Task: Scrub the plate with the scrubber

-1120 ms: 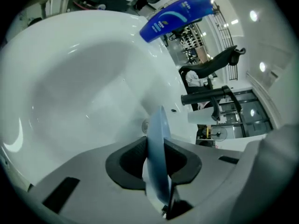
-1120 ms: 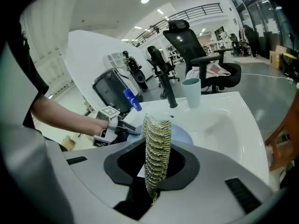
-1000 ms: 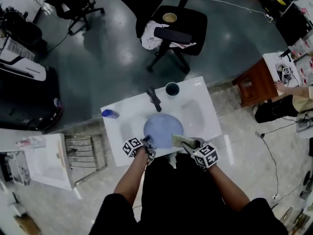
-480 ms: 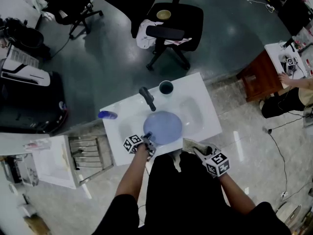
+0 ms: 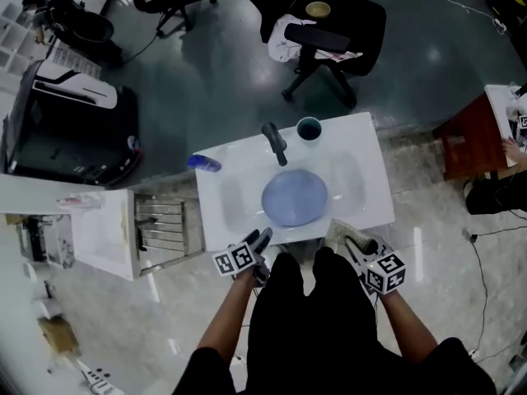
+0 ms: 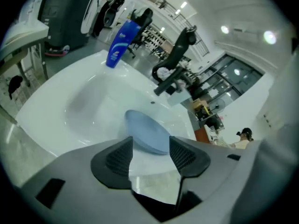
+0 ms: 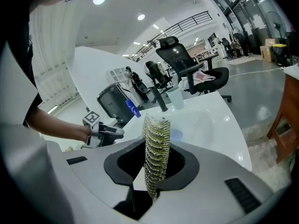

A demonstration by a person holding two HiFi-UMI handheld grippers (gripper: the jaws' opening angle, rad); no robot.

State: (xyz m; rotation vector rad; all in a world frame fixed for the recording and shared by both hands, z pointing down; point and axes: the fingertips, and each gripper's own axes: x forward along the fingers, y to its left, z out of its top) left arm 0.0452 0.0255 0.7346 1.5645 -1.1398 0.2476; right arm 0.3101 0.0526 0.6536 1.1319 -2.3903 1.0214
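While nothing's getting scrubbed, left gripper (image 5: 262,239): jaws just popped open, empty, by front edge of sink (image 5: 372,179)
right gripper (image 5: 352,240): clamped on scrubber (image 7: 154,143), ready
plate (image 5: 295,197): flat in sink

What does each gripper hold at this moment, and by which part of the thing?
The right gripper holds the scrubber, pinched across its flat sides near the lower end. The left gripper holds nothing: its jaws have just been opening, empty.

Plate (image 5: 295,198) fills sink (image 5: 362,179) centre. Faucet (image 5: 274,143), cup (image 5: 310,127) block upper edge; blue bottle (image 5: 203,163) at upper left corner. Sink's left, right sides bare; lower edge open.
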